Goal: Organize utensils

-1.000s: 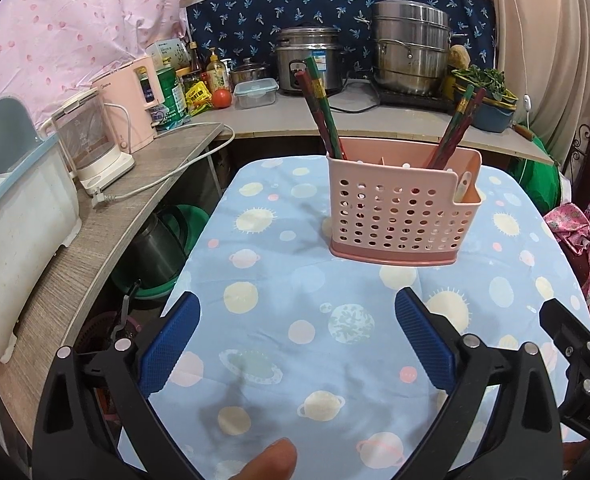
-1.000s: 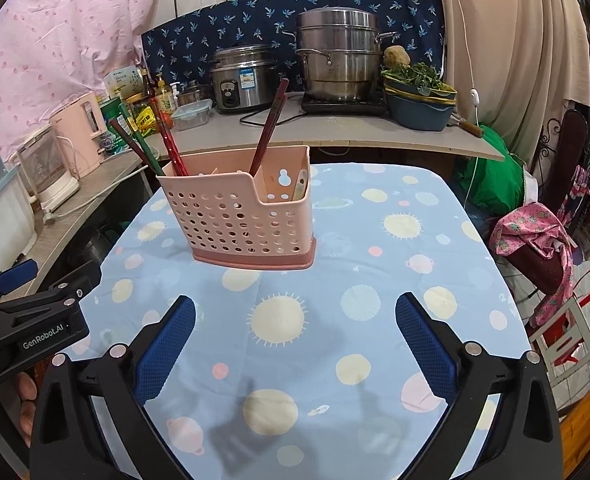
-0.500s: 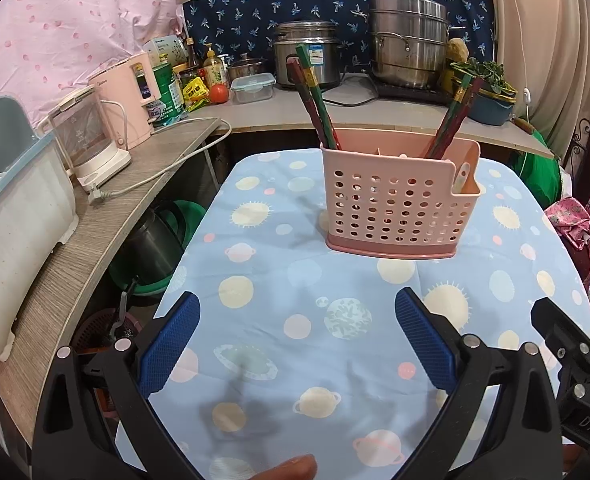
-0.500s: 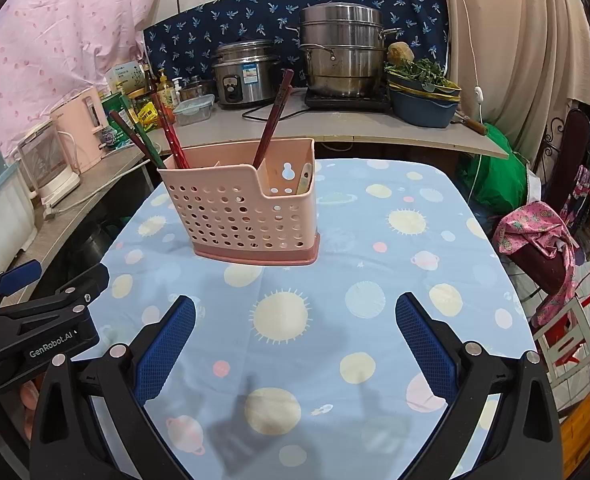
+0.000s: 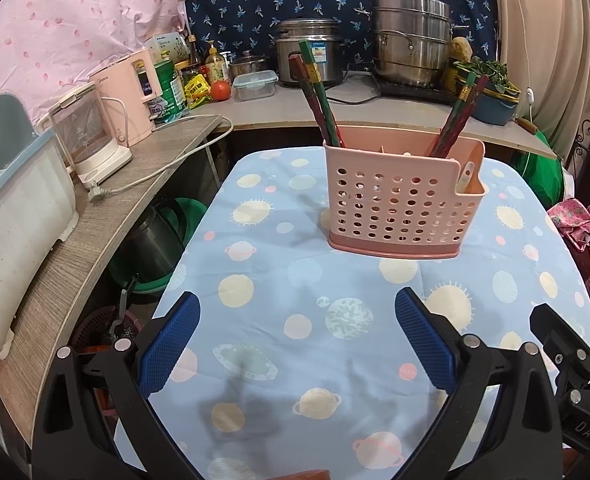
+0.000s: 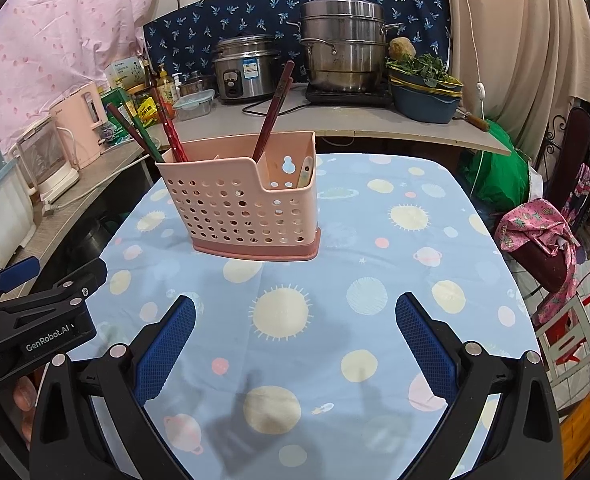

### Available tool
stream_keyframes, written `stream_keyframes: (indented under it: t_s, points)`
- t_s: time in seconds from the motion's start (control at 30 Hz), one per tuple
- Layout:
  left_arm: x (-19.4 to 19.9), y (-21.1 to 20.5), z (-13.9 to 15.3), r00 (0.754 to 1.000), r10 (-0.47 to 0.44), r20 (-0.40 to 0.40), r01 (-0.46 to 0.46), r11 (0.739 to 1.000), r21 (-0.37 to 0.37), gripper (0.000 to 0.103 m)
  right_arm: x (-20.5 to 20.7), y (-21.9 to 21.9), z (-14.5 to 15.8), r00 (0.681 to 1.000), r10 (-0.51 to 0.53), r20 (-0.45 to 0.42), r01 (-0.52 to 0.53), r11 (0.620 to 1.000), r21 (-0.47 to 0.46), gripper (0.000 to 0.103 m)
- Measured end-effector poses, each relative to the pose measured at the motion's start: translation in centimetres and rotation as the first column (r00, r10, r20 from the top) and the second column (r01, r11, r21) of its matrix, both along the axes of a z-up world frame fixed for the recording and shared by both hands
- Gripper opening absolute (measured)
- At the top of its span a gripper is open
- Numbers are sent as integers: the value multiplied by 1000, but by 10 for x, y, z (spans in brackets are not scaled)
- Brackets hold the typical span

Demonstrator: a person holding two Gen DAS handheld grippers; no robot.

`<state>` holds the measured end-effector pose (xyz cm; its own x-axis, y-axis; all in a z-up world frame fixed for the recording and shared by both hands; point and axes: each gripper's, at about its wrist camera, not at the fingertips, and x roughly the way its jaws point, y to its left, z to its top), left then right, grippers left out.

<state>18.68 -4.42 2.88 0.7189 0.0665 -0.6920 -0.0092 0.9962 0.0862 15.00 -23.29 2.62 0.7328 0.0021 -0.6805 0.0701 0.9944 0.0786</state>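
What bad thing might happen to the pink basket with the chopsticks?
The chopsticks lean far out of the light pink basket, so a bump from either open hand-held gripper might tip it. The basket also stands on a loose tablecloth; catching the cloth may drag it along.

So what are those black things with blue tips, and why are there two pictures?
They are two grabbing tools, one in each of a person's hands. Each carries a camera looking along its fingers, so you get two views of one table. The left claw and the right claw are both open and hold nothing. On the planet-patterned tablecloth stands a pink basket with chopsticks leaning inside. Behind it is a kitchen counter with pots.
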Motion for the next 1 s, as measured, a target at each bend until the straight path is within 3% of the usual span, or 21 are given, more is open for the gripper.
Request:
stream_keyframes:
  t_s: [1.0]
  points:
    - [3,2,-4,1000,7,-3,-7,1000,3,94,4,-4,-5,1000,-2,-8,2,1000,-4,96]
